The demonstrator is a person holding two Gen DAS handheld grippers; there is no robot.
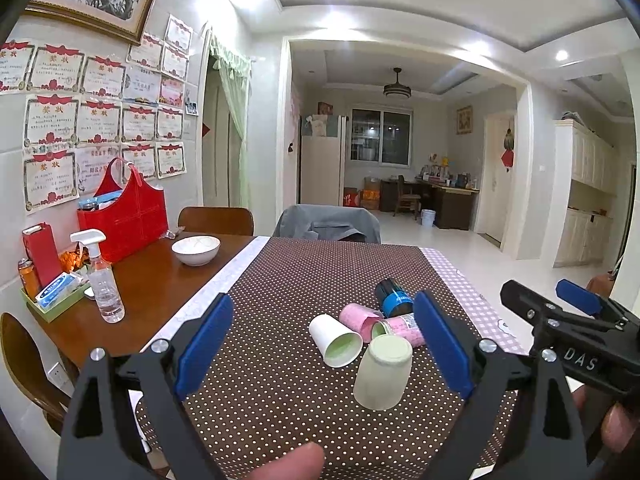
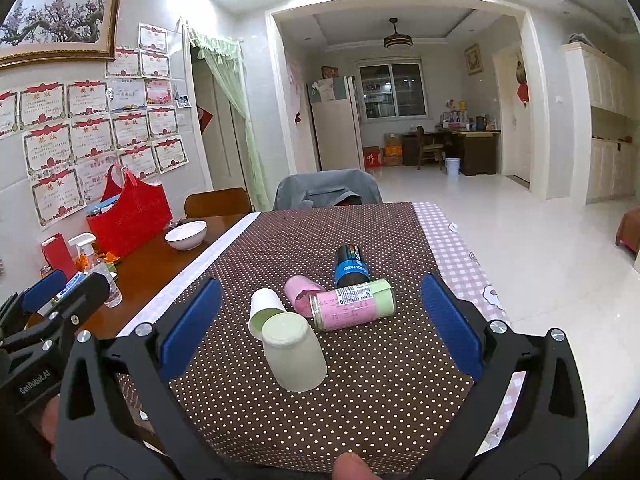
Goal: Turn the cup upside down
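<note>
Brown dotted tablecloth (image 2: 360, 400) covered your table, and the pale green paper cup (image 2: 294, 356) stood upside down near its front edge. That flip looked done. Your left gripper (image 1: 324, 344) and right gripper (image 2: 316, 324) were wide apart, holding nothing.

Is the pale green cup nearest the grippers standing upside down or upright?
Upside down. The pale green cup shows its closed base on top and widens toward the polka-dot cloth; the left wrist view agrees. Neither gripper touches it.
</note>
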